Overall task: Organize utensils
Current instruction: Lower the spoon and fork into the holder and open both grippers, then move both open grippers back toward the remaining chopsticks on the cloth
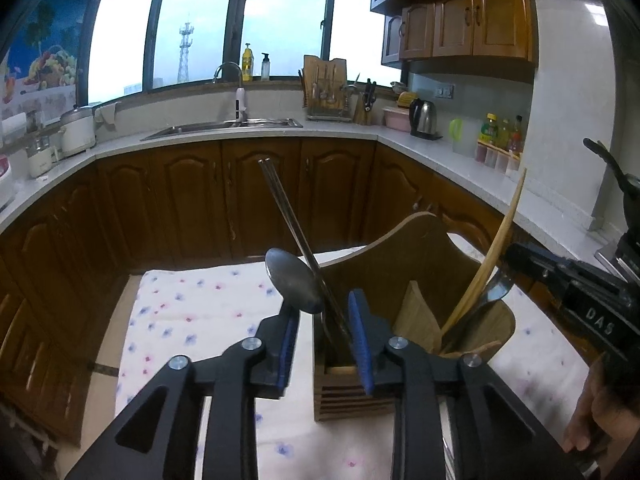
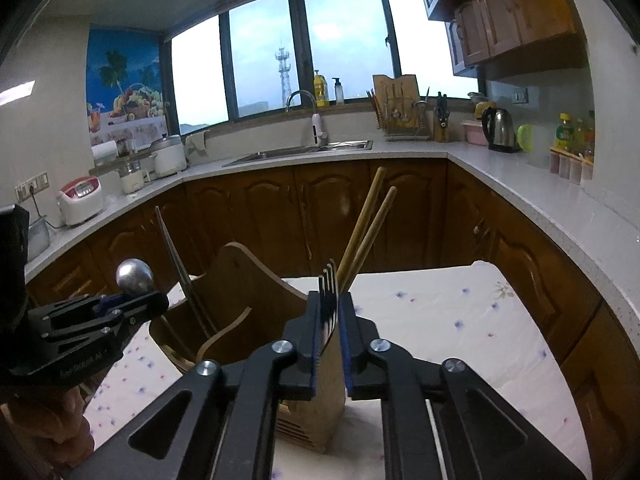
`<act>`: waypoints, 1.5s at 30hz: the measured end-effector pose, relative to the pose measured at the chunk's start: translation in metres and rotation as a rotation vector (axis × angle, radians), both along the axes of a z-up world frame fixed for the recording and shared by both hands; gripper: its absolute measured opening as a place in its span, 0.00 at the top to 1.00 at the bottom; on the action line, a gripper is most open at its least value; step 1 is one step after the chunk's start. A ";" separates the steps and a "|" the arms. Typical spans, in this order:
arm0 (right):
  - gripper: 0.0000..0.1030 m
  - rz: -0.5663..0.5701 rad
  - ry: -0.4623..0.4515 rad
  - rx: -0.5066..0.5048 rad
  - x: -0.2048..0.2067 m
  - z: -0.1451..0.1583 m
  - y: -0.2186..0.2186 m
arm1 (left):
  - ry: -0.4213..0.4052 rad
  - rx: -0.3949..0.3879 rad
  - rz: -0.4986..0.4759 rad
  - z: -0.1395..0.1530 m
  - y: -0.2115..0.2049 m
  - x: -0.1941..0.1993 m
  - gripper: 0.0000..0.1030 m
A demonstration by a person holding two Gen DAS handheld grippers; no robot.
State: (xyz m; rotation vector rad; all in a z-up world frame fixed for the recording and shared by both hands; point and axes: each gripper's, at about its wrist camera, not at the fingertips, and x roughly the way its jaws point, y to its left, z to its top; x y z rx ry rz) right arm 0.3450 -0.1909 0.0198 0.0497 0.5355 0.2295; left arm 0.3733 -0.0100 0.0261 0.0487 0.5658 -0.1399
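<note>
A wooden utensil holder (image 1: 412, 308) stands on a tabletop covered by a white cloth with small flowers (image 1: 192, 320), in a kitchen with dark wooden cabinets.

The left hand-held gripper (image 1: 324, 320) is at the holder's left side with its blue-padded jaws apart. A metal spoon (image 1: 294, 286) stands bowl-up just by the left finger, and whether that finger touches it cannot be told. Metal chopsticks (image 1: 292, 232) lean up and away from the left compartment. In the right compartment lean wooden chopsticks (image 1: 492, 256) and another metal utensil.

The right hand-held gripper (image 2: 329, 308) is over the holder's right end, its jaws clamped on a metal fork (image 2: 329, 292) held tines-up. Two wooden chopsticks rise just behind the fork.
</note>
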 end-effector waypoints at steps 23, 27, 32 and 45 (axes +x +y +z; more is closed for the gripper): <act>0.24 -0.017 -0.050 0.187 -0.069 0.027 -0.037 | 0.006 -0.018 0.072 0.008 0.009 -0.102 0.18; 0.21 -0.033 -0.062 0.203 -0.089 0.029 -0.043 | 0.041 0.017 0.052 0.004 0.001 -0.114 0.18; 0.19 -0.083 -0.098 0.224 -0.116 0.030 -0.057 | 0.132 0.026 0.019 -0.013 -0.014 -0.126 0.18; 0.18 -0.165 -0.028 0.283 -0.145 0.003 -0.090 | 0.319 0.202 -0.038 -0.071 -0.083 -0.104 0.21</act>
